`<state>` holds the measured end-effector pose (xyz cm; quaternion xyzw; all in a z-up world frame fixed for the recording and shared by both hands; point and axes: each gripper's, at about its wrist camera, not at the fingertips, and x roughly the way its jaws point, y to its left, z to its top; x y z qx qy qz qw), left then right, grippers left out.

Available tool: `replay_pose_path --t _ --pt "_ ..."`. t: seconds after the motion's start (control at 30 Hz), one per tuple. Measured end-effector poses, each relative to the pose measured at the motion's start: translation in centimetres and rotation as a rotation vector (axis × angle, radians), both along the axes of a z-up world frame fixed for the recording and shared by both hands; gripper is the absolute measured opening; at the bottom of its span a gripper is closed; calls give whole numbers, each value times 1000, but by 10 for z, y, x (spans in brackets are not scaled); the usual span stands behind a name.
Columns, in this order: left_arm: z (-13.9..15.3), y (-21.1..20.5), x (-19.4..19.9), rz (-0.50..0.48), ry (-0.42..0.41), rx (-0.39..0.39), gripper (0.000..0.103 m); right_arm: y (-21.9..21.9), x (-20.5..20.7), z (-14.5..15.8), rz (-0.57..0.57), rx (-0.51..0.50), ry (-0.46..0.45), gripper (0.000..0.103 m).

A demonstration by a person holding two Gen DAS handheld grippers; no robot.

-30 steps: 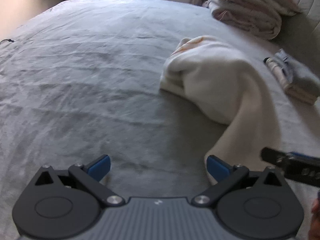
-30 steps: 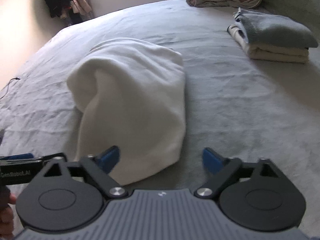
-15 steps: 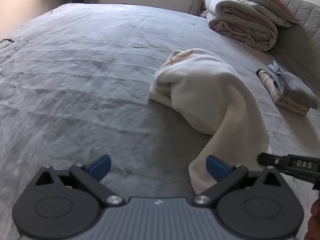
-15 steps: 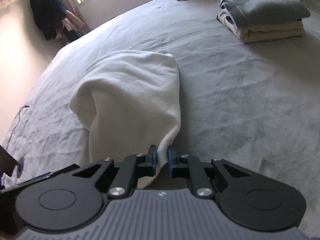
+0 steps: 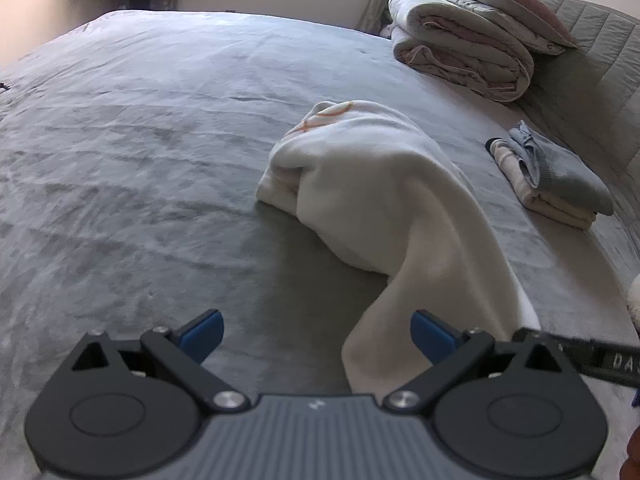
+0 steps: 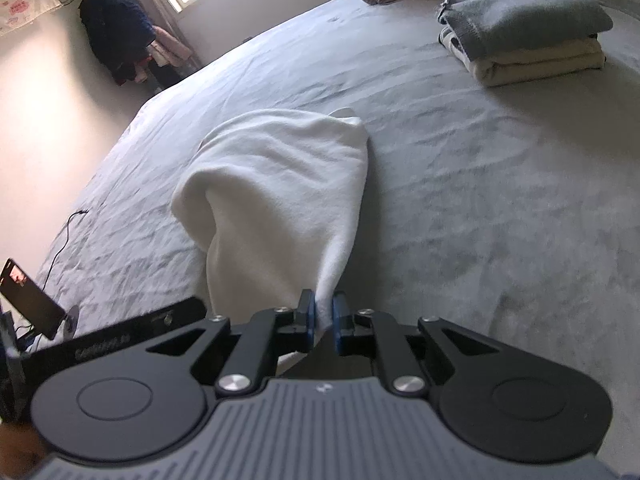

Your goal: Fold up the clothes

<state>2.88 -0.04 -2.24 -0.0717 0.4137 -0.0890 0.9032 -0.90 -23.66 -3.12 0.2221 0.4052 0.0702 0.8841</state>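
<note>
pinching fleecy white garment (image 6: 280, 184) edge, right hand-held gripper (image 6: 323, 316), rumpled grey bedspread (image 6: 480, 200)

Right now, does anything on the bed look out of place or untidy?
Only the white garment: it lies bunched in a heap mid-bed, one edge pinched in the right gripper. The left gripper is open. The folded stack looks neat.

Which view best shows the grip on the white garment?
The right wrist view: the right claw is shut on a pulled-up edge of the white garment, the cloth pinched between its blue pads. The left wrist view shows the garment draping toward the open left claw, with only a bit of the right claw's body at the edge.
</note>
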Motion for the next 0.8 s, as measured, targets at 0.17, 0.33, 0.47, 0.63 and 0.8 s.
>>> replay_pose_path --t 0.17,0.33,0.47,0.63,0.8 --pt "-1 -2 1 -11 -6 -19 100 3 -13 -1 46 15 27 9" --pt "-5 -12 3 -37 -16 -29 95 0 -20 -7 88 52 80 2" --pt "-9 -20 4 -59 -25 -36 90 -7 -23 -9 52 7 69 12" --pt "-13 -30 6 -95 -28 -43 72 -20 -26 -11 -21 -40 58 60" --pt "-20 -41 5 -157 -7 -41 10 -31 -24 -13 -57 -15 69 62"
